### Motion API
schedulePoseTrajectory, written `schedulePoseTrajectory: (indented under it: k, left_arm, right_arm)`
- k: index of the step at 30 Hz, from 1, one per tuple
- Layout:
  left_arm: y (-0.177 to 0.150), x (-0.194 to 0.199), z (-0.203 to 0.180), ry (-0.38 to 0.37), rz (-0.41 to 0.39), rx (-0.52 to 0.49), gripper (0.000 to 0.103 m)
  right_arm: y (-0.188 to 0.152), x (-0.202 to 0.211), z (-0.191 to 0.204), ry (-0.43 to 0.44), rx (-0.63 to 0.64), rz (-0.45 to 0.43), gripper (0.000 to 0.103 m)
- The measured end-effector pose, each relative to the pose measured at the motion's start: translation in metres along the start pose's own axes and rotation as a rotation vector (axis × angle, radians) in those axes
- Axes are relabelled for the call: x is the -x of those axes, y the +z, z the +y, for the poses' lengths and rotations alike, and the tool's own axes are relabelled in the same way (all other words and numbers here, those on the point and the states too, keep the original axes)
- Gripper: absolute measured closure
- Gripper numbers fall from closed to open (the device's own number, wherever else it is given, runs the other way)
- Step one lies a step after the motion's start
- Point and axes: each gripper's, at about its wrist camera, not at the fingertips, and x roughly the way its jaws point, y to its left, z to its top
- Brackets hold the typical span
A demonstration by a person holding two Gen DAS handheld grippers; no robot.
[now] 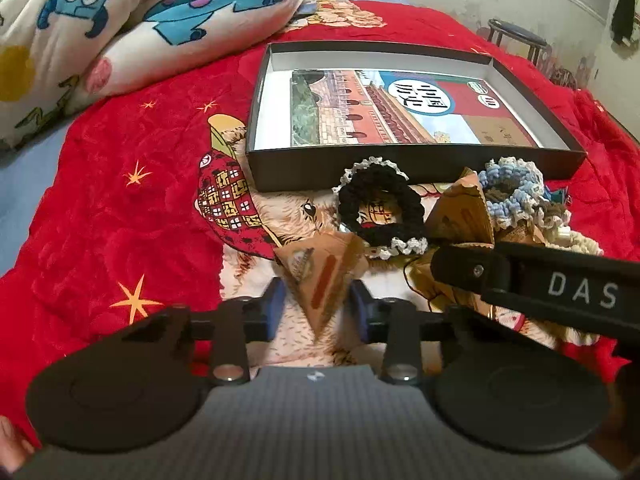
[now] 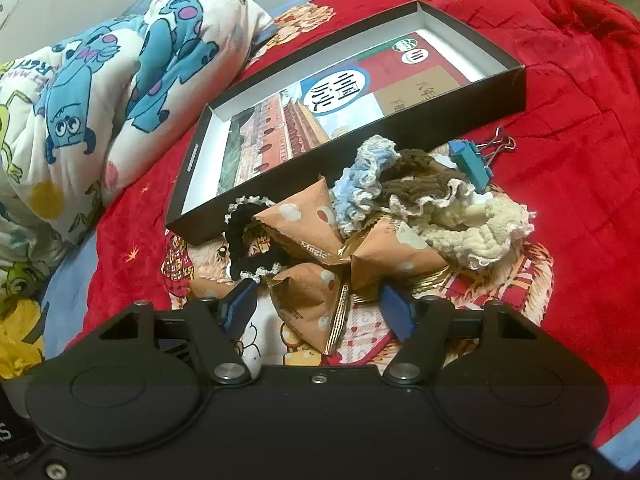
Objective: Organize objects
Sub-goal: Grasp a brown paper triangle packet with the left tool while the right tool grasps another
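Two claws, L (image 1: pixel 318 304) & R (image 2: pixel 318 306), each gape around a triangular packet (image 1: pixel 320 276), untouched.

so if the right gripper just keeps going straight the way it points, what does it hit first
Probably the triangular paper packet lying between the open right gripper fingers; beyond it sit more packets, then the black box. Depth is uncertain.
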Motion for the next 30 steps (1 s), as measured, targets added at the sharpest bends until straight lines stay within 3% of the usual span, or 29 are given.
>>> schedulePoseTrajectory:
  k: [5,13,30]
  left_arm:
    - [-0.0011,0.0016,-0.0012,0.006,-0.001,0.003,0.075]
    - [-0.0008,0.0026,0.0005,0.002,0.001,0.020,0.077]
    - [-0.0016,0.0040,0.0017,0.005,-0.005,0.026,0.078]
  right_arm:
    - [-0.0009,-0.0003,0.0015,-0.022,0.010,-0.002,0.046]
    - [-0.0021,0.0007,-0.0014,0.014,-0.012,0.003,0.064]
    - [-0.0035,0.0050,0.0000,0.025,-0.019,-0.008,0.070]
